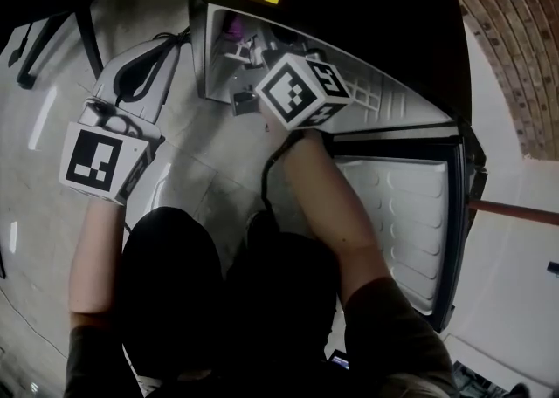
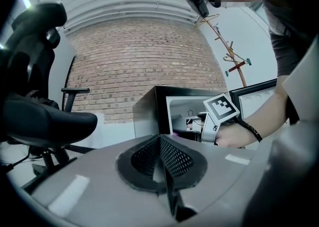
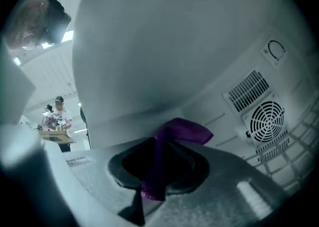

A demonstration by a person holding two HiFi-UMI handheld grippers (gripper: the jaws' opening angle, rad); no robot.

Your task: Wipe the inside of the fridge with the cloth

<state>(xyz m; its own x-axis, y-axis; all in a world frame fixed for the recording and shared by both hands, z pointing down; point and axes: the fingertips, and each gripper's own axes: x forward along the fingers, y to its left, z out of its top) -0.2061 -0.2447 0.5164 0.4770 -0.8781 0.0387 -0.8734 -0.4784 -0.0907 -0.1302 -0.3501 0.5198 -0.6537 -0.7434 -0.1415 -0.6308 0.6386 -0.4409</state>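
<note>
Inside the small black fridge, the right gripper pinches a soft purple cloth against the smooth white wall; a round slotted fan grille sits beside it; outside, the left gripper has its mesh-textured jaws pressed together, empty.

The cloth has its pinched middle buried in the right hand-held gripper; the head view shows only a purple scrap of it. The fridge interior lies mostly in shadow there, so whether cloth touches wall is perhaps beyond telling.
</note>
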